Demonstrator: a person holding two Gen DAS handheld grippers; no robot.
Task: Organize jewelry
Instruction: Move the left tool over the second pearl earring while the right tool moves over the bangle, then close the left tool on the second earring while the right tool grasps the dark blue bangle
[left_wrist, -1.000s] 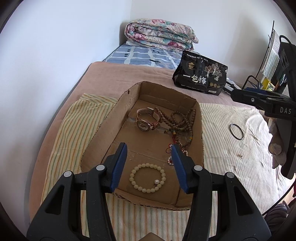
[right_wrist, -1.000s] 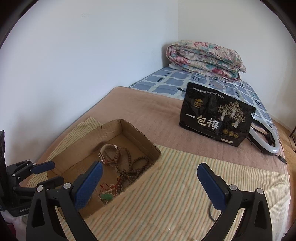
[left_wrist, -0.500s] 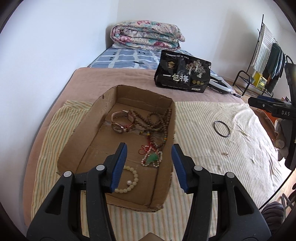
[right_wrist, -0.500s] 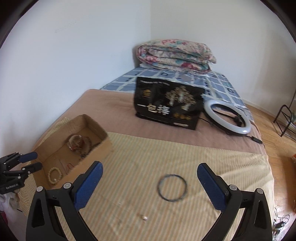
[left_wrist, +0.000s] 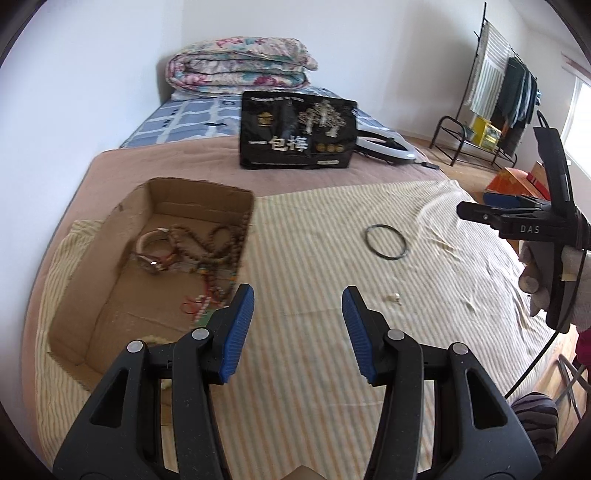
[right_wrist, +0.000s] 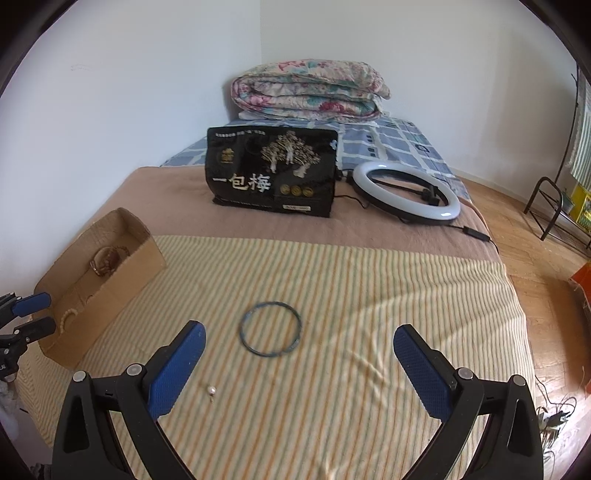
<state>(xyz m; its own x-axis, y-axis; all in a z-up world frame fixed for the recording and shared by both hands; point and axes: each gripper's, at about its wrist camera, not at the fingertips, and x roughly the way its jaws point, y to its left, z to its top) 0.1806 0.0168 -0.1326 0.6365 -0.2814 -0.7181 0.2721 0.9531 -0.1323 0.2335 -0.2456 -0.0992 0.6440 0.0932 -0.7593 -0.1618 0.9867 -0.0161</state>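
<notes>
cardboard box (right_wrist: 122, 254) at left on the striped blanket (right_wrist: 369, 280) already holds a watch (left_wrist: 153, 258), bead strings (left_wrist: 214, 243) and a pale bead bracelet (right_wrist: 66, 319); still outside it lie a small pearl earring (right_wrist: 211, 390) and a thin dark bangle (right_wrist: 270, 334). the bangle looks light, stiff and probably slick, so best pinched across its rim; the earring looks tiny and awkward to pinch. left gripper (left_wrist: 297, 332) is moderately open, holding nothing, beside the box; right gripper (right_wrist: 297, 363) is wide open and empty, near the bangle.

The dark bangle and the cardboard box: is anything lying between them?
No, only bare striped blanket between bangle and cardboard box, per the right wrist view.
</notes>
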